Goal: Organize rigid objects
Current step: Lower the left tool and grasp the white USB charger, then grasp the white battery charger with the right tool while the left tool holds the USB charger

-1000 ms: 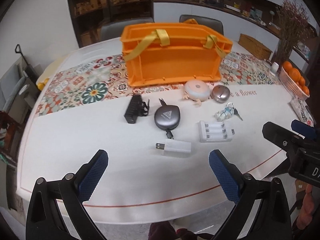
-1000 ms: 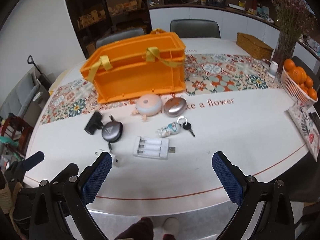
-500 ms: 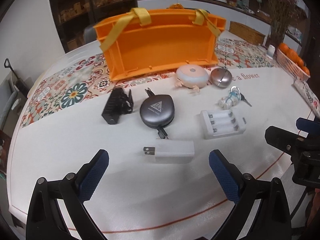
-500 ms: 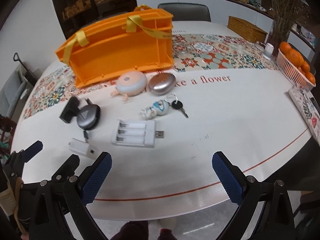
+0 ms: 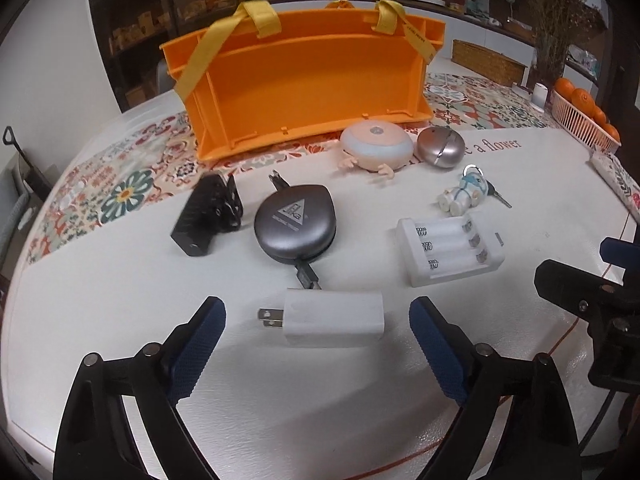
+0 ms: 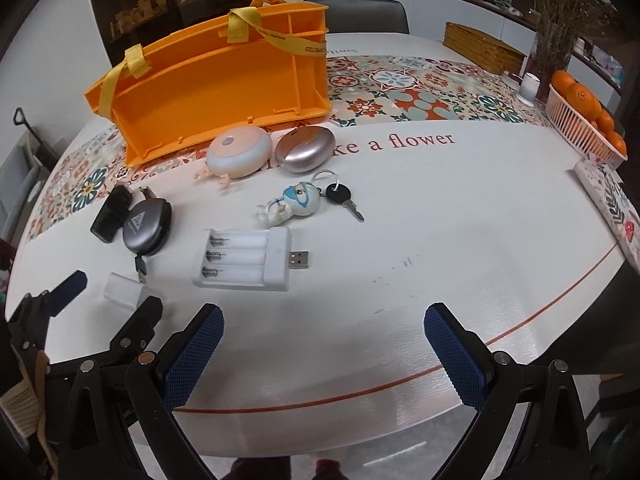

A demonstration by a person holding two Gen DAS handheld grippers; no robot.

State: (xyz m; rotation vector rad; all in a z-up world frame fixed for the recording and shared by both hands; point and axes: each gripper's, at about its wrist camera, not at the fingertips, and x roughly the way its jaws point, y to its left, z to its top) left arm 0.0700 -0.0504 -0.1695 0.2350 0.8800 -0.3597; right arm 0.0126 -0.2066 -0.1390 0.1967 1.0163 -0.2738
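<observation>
Showing: two hand-held grippers over a white table (image 5: 120, 320) with small objects laid out in front of an orange tote.
Left gripper (image 5: 316, 328): jaws apart and just been closing; the white wall charger (image 5: 334, 316) lies flat between the blue pads, clear of both, prongs toward the left pad.
Right gripper (image 6: 324, 344): jaws wide apart over bare table near the front edge, with nothing between the pads.
Orange tote (image 5: 304, 80): stands upright on the patterned runner (image 6: 420, 92) at the back, yellow straps over its rim; its near side is open and the interior looks empty.
Battery charger (image 6: 244, 260): white, three slots, USB plug pointing right; just right of the wall charger and ahead of the right gripper's left pad.
Retractable cable reel (image 5: 294, 222): grey, teardrop-shaped, just behind the wall charger; its cable end reaches the charger's back edge.
Black clip-like device (image 5: 208, 214): just left of the reel.
Round pink-and-white gadget (image 5: 376, 146): close in front of the tote, with small feet showing beneath.
Silver oval case (image 5: 440, 148): just beside the round gadget, on its right.
Figurine keychain (image 6: 294, 204): lies on its side behind the battery charger, with ring and black-headed key (image 6: 342, 196) to its right.
Basket of oranges (image 6: 584, 120): far right edge of the table.
</observation>
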